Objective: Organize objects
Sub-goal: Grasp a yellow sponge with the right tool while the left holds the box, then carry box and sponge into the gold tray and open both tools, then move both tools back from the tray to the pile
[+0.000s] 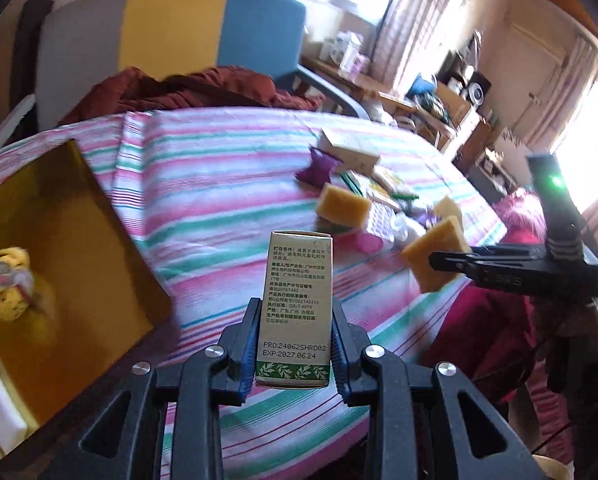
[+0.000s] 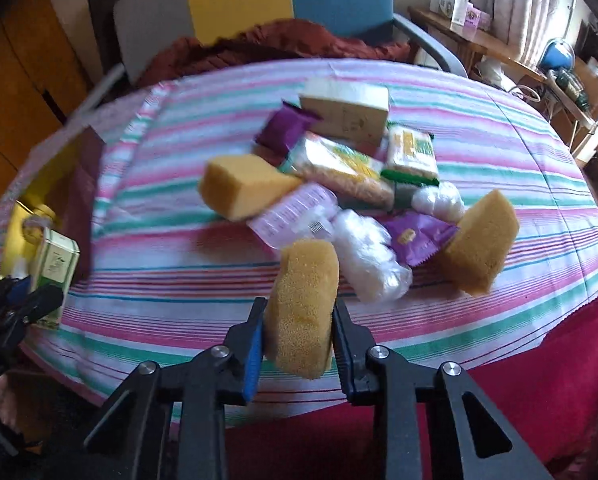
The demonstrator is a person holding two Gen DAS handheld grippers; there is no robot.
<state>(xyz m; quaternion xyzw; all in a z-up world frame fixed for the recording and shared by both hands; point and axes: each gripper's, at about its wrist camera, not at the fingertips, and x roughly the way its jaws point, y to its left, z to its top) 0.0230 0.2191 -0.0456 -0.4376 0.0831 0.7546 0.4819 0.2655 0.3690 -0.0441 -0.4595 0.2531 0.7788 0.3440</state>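
Left wrist view had the left gripper [image 1: 294, 336] clamped on the small carton [image 1: 297, 312] near the yellow box [image 1: 99, 216], right gripper [image 2: 299, 340] squeezing a sponge [image 2: 305, 312] above the striped cloth [image 2: 159, 280] — I'd lower each fully inside before letting go.

A small printed carton [image 1: 295, 312] stands upright, lifted near the yellow box [image 1: 79, 240] at left; a yellow sponge [image 2: 303, 312] is raised before the heap of packets and sponges [image 2: 339, 176] on the striped cloth
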